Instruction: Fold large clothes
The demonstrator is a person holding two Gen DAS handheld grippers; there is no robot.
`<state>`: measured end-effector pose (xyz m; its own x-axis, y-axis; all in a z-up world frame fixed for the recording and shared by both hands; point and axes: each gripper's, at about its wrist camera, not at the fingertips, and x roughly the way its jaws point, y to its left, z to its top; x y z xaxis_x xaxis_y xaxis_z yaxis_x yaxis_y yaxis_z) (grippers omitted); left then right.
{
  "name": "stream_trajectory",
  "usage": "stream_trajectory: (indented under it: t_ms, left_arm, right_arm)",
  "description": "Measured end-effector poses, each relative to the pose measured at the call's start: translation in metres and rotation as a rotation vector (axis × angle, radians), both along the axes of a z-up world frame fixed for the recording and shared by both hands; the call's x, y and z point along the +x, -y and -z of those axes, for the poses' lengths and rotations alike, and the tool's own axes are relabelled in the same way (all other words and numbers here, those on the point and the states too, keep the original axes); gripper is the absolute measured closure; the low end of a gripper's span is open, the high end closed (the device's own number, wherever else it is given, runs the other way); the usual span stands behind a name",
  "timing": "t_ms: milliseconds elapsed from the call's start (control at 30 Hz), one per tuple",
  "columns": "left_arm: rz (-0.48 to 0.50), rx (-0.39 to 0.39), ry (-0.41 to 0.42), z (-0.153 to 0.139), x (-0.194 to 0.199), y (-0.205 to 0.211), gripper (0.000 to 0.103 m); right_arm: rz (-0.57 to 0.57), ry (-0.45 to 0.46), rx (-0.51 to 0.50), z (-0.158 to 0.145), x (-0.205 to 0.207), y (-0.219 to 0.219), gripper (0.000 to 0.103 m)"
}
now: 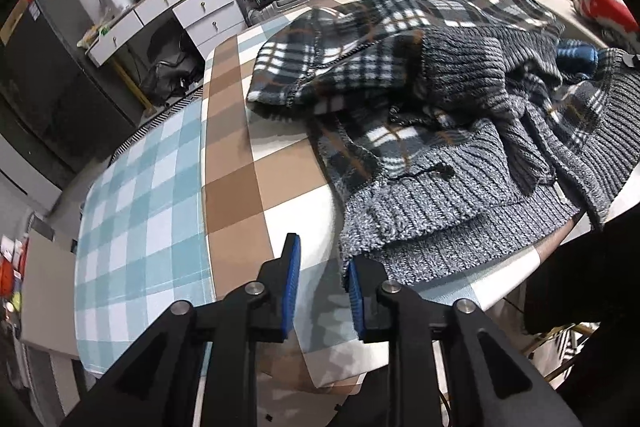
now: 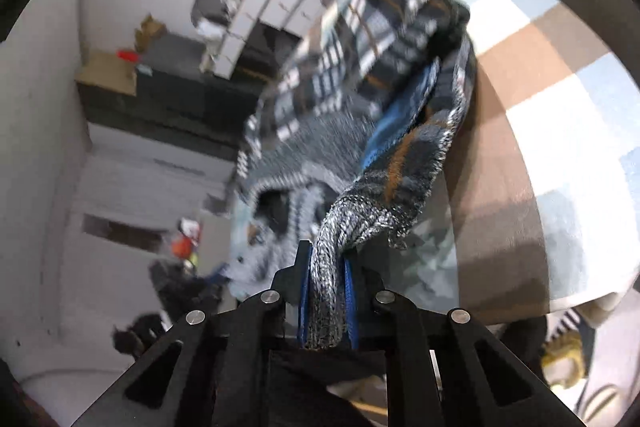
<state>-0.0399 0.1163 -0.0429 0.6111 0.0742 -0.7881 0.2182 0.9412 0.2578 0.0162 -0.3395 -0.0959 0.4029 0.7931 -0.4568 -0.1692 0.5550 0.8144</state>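
The right gripper [image 2: 326, 291] is being kept closed on a bunched grey knit edge of the garment [image 2: 360, 115], w/ the fabric squeezed between the blue pads [image 2: 349, 293]. The left gripper [image 1: 324, 283] is being held only a little open and nothing is being gripped by it; the knit hem is lying just beside its pad at abt 3 o'clock, and whether it is being touched cannot be told.

The garment [image 1: 432, 99] is lying crumpled on the checked tablecloth [image 1: 240, 171], from 12 to 3 o'clock in the left wrist view, near the table edge on that side.

Risks, as judged: only a small thick roll of knit is being pinched by the right gripper, so it could slip out if the weight of the whole piece is pulled. One corner only is being lifted, so the rest could be dragged and twisted, or pulled off the near edge. The tablecloth could also be dragged along.

Materials: the outer part is a ribbed, chunky grey knit, stretchy-looking; the inner part is a soft fleece w/ dark plaid, white and orange lines. The shape is lumpy, w/ many overlapping folds. The tablecloth is smooth and flat, in brown, white and pale blue squares.
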Motion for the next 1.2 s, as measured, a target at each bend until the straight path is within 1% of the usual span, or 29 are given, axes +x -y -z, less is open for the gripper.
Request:
stream_trajectory:
  t_ms: [67, 100, 133, 167, 233, 300, 333, 400, 433, 500, 567, 600, 667, 733, 800, 933, 967, 1033, 1067, 1167, 1200]
  left_arm:
    - [0.003, -0.001, 0.003, 0.000, 0.000, 0.000, 0.074]
    - [0.012, 0.011, -0.005, 0.001, 0.000, 0.002, 0.065]
    - [0.022, 0.039, -0.010, 0.003, -0.001, 0.005, 0.061]
    - [0.032, 0.055, -0.005, 0.003, -0.002, 0.006, 0.061]
    - [0.060, 0.088, -0.009, 0.005, -0.008, 0.010, 0.061]
    - [0.078, 0.098, -0.014, 0.004, -0.013, 0.010, 0.060]
    - [0.090, 0.086, -0.018, 0.003, -0.017, 0.009, 0.058]
    - [0.094, 0.066, -0.023, 0.001, -0.021, 0.005, 0.047]
    - [0.097, 0.060, -0.027, 0.001, -0.022, 0.004, 0.038]
    - [0.111, 0.062, -0.030, 0.002, -0.025, 0.001, 0.038]
    - [0.112, 0.039, -0.066, 0.006, -0.025, -0.001, 0.038]
    - [0.108, 0.015, -0.087, 0.008, -0.024, -0.003, 0.038]
    - [0.100, -0.064, -0.152, 0.013, -0.020, -0.007, 0.038]
    - [0.078, -0.214, -0.230, 0.019, -0.013, -0.013, 0.038]
    - [0.043, -0.338, -0.279, 0.023, -0.005, -0.019, 0.038]
    - [-0.011, -0.516, -0.336, 0.030, 0.011, -0.022, 0.038]
    - [-0.021, -0.541, -0.348, 0.031, 0.014, -0.021, 0.038]
    - [-0.032, -0.617, -0.396, 0.036, 0.020, -0.017, 0.038]
    - [-0.035, -0.630, -0.406, 0.035, 0.021, -0.015, 0.038]
    - [-0.090, -0.589, -0.408, 0.039, 0.026, -0.011, 0.038]
    - [-0.107, -0.598, -0.410, 0.041, 0.029, -0.013, 0.038]
  right_arm:
    - [0.022, 0.019, 0.000, -0.004, -0.003, 0.001, 0.090]
    - [0.033, 0.020, -0.001, -0.005, -0.003, 0.005, 0.090]
    - [0.040, 0.015, -0.003, -0.005, -0.002, 0.007, 0.090]
    - [0.047, 0.015, -0.012, -0.006, -0.001, 0.006, 0.090]
    - [0.048, 0.023, -0.065, -0.009, 0.000, 0.005, 0.090]
    - [0.037, 0.031, -0.097, -0.009, 0.001, 0.001, 0.090]
    - [0.033, 0.031, -0.109, -0.008, 0.002, -0.002, 0.090]
    - [0.007, 0.026, -0.111, -0.003, 0.000, -0.004, 0.090]
    - [0.001, 0.022, -0.121, -0.001, 0.001, -0.008, 0.090]
    - [-0.011, 0.012, -0.143, 0.005, 0.001, -0.013, 0.090]
    - [-0.013, 0.000, -0.170, 0.008, 0.000, -0.016, 0.090]
    - [-0.015, -0.003, -0.183, 0.010, -0.001, -0.017, 0.090]
    - [-0.028, 0.003, -0.209, 0.012, -0.004, -0.019, 0.090]
    - [-0.025, 0.016, -0.228, 0.012, -0.007, -0.019, 0.090]
    - [-0.030, 0.022, -0.217, 0.012, -0.009, -0.020, 0.090]
    - [-0.027, 0.023, -0.203, 0.015, -0.011, -0.020, 0.090]
    - [-0.023, 0.022, -0.198, 0.016, -0.012, -0.019, 0.090]
    - [-0.017, 0.015, -0.187, 0.018, -0.013, -0.017, 0.090]
    - [-0.020, 0.007, -0.185, 0.021, -0.013, -0.016, 0.090]
    - [-0.030, 0.005, -0.203, 0.022, -0.016, -0.015, 0.090]
    - [-0.033, 0.009, -0.208, 0.021, -0.018, -0.014, 0.090]
